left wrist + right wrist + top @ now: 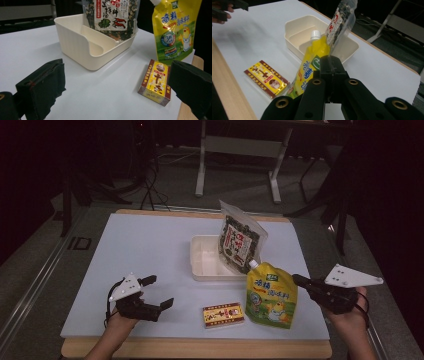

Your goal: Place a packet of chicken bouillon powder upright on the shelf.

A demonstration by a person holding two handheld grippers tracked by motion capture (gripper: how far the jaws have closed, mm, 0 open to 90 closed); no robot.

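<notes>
The seaweed bag (241,242) is propped in the tray (202,262) at twelve o'clock. Left tongs (159,293) are held wide open, empty; right tongs (298,280) are closed, empty, beside the yellow pouch (271,295).

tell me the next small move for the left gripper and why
Probably ease the left gripper forward toward the small box, keeping the jaws wide. They stand open and hold nothing, and the box lies flat on the table just ahead, apart from the yellow pouch and the tray.

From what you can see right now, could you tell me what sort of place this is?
Probably a lab or recording workspace: a white-topped table, packaged food props, handheld grippers, and cables and desk legs behind.
</notes>
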